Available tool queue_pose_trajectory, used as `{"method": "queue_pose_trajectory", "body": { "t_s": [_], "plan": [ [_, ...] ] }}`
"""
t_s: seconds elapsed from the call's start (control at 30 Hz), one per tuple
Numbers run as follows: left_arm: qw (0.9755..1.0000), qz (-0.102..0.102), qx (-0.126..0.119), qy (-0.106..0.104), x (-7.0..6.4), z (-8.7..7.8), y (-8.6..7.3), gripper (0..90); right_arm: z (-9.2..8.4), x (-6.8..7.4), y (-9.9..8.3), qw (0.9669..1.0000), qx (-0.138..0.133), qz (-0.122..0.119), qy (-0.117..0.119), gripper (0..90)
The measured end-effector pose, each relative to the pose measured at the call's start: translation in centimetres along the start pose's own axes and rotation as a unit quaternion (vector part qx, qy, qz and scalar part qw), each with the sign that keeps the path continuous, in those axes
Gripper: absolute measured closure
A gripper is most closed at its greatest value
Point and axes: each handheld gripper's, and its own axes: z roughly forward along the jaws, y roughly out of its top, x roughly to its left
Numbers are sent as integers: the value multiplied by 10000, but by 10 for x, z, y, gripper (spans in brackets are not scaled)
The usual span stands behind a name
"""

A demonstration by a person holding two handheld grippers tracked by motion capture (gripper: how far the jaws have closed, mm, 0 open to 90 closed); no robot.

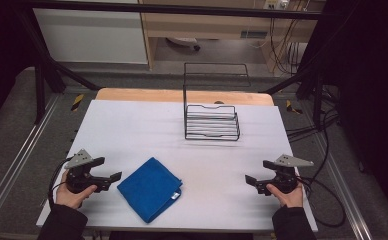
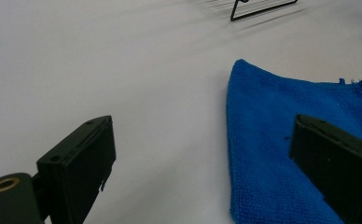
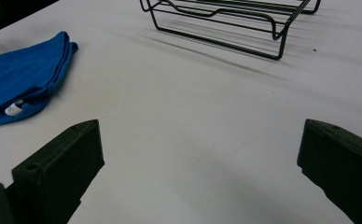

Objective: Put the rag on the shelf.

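A folded blue cloth (image 1: 150, 188) lies on the white worktop (image 1: 132, 130), just beside the left hand-held gripper (image 1: 111, 178). Both it and the right hand-held gripper (image 1: 252, 181) gape, empty. A wire rack (image 1: 212, 122) stands farther back, well apart.

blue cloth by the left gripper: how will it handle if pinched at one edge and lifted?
The blue cloth is folded soft terry, so it will probably droop and unfold rather than stay flat. It looks light. Pushed across the smooth white table, it would likely bunch before sliding.
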Motion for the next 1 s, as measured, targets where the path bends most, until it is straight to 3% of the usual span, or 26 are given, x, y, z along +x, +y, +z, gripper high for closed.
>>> {"method": "queue_pose_trajectory", "body": {
  "t_s": [0.27, 0.53, 0.63, 0.73, 0.77, 0.8, 1.0],
  "plan": [
    [9999, 1, 123, 13, -4, 0, 0, 122, 3, 5, 2, 10000, 51, -20, 26, 9],
    [9991, 43, 419, -19, -13, 5, -3, 270, 18, 22, 8, 9995, 254, -198, 73, 18],
    [9985, 91, 537, -7, -20, 7, -3, 340, 25, 33, 12, 9992, 302, -213, 145, 31],
    [9979, 90, 641, -45, -24, 8, -4, 415, 34, 45, 17, 9985, 337, -348, 239, 48],
    [9975, 121, 691, -41, -26, 9, -4, 463, 41, 54, 20, 9979, 388, -445, 280, 57],
    [9972, 106, 734, -45, -27, 10, -5, 463, 41, 54, 20, 9979, 388, -445, 280, 57],
    [9945, 144, 1028, -135, -35, 12, -10, 582, 71, 94, 33, 9949, 590, -682, 444, 97]
  ]
}}
